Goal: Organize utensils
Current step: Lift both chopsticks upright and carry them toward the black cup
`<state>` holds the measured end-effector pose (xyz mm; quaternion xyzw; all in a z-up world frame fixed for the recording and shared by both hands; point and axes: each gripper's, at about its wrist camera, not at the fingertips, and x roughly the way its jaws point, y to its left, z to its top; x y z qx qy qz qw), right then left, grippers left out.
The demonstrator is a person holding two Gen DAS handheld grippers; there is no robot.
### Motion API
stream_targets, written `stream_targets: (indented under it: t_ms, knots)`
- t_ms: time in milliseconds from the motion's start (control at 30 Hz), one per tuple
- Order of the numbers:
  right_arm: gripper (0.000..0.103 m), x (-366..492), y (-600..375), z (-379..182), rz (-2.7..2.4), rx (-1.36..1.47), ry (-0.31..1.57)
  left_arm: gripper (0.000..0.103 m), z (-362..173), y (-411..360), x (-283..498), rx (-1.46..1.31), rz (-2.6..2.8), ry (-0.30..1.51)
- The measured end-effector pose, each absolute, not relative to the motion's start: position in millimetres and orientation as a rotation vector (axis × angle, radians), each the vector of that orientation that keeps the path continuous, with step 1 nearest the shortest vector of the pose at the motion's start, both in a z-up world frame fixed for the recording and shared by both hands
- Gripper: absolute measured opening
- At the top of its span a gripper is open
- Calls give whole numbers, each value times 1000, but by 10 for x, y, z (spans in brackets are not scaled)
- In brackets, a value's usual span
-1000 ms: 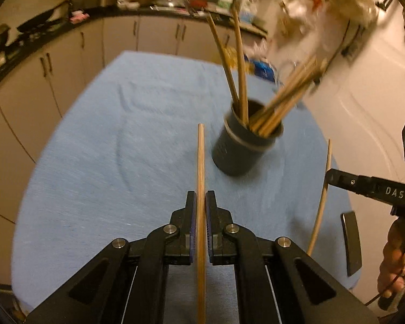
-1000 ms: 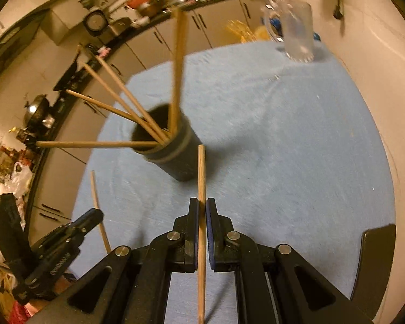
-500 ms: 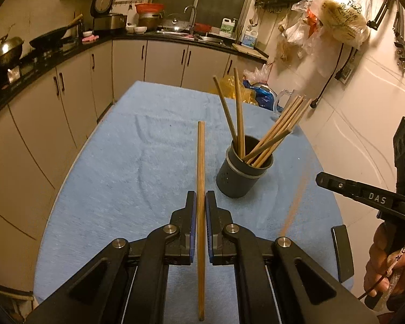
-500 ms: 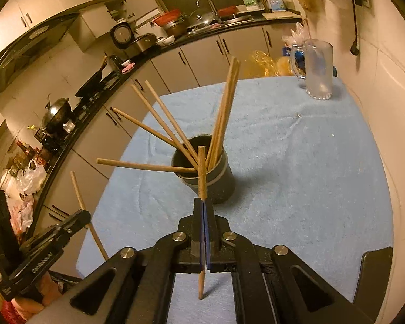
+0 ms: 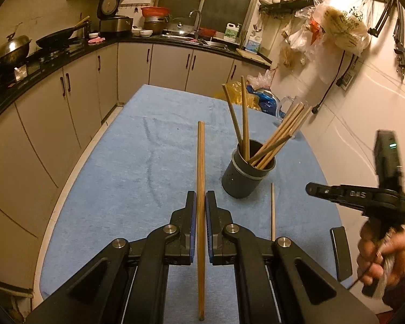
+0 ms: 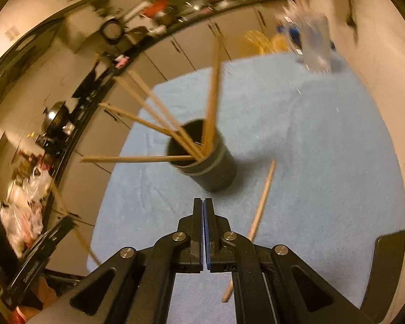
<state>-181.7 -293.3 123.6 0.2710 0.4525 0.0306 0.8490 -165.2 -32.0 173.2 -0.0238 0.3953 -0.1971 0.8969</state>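
A dark round holder [image 5: 247, 172] stands on the blue-covered table [image 5: 137, 162] with several wooden chopsticks [image 5: 276, 140] leaning out of it; it also shows in the right wrist view [image 6: 210, 162]. My left gripper [image 5: 200, 201] is shut on a single chopstick [image 5: 200, 167], held upright left of the holder. My right gripper [image 6: 203, 208] is shut with nothing between its jaws, just in front of the holder. A loose chopstick [image 6: 259, 210] lies on the cloth to its right, also seen in the left wrist view [image 5: 272, 210].
A clear glass mug [image 6: 314, 43] stands at the far right of the table near the wall. Kitchen cabinets [image 5: 75, 91] and a counter with pans run along the left and back. The right gripper's handle and hand [image 5: 378, 205] are at the right table edge.
The right gripper no longer holds its chopstick, which now lies on the cloth beside the holder. The left gripper has drawn back and up, still gripping its chopstick.
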Motion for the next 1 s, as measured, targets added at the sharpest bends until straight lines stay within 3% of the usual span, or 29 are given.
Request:
stream_targets:
  t_ms: [100,200,633,700,1000]
  knots:
    - [24,-1724,-3163,1012,12,592,1025,6,1719,-289,-1673,-62,-393,824]
    - [25,-1586,-3298,748,-18,604,1108,6,1710,-281,-1690,-72,-371,833]
    - [24,-1024,-3090,146,-185,421,1267,6,1779,-201,-1700,-59,-408,818]
    - [10,-962,-2983,152,-202,342,1280,6,1765,-184,-1696,-49,-418,817]
    - [6,-1028,-2830,310,-207,353,1239,6,1779,-15,-1707,-68,-404,808]
